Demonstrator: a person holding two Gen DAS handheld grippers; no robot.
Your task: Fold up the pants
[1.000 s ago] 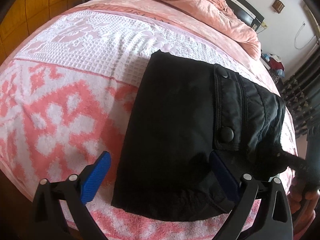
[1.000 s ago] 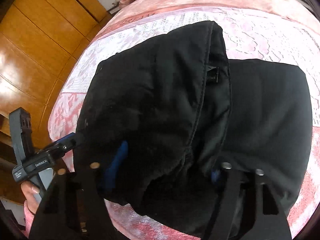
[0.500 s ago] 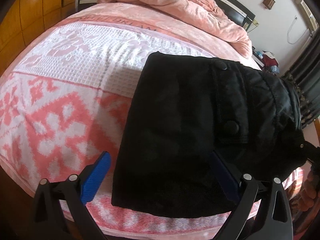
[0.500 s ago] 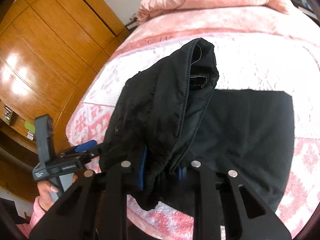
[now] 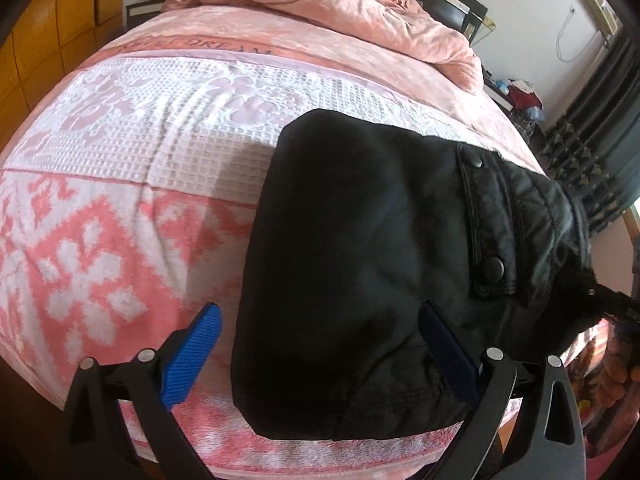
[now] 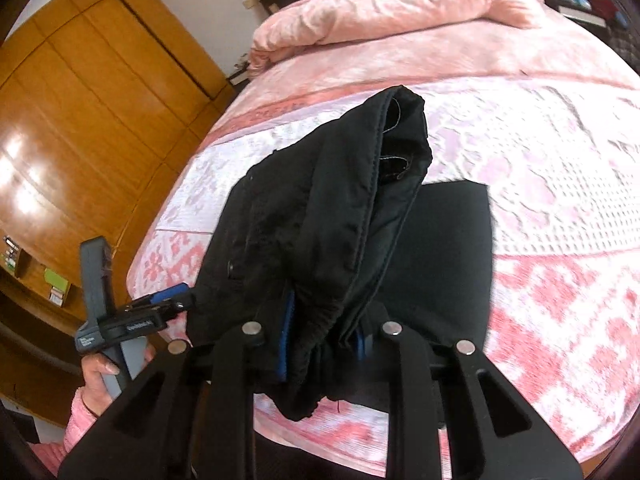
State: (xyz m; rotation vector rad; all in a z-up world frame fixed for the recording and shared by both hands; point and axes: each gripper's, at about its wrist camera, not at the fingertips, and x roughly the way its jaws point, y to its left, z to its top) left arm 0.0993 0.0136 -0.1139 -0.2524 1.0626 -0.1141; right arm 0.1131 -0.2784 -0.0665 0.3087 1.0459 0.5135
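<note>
Black pants [image 5: 360, 272] lying partly folded on a pink patterned bed blanket [image 5: 120, 208], one end being lifted.

At the near edge, the left gripper [image 5: 320, 356] is hovering with its blue pads spread wide over the flat folded panel, gripping nothing; the right gripper [image 6: 322, 340] is pinching the bunched waistband end and raising it above the flat part, with the seam and inner lining showing. The snap-button flap [image 5: 486, 232] is sitting right of the flat panel. Compared with a second ago, the raised section is standing higher and narrower, uncovering more of the flat layer. Farther back, a rumpled pink duvet [image 5: 340, 4] is lying at the headboard.
</note>
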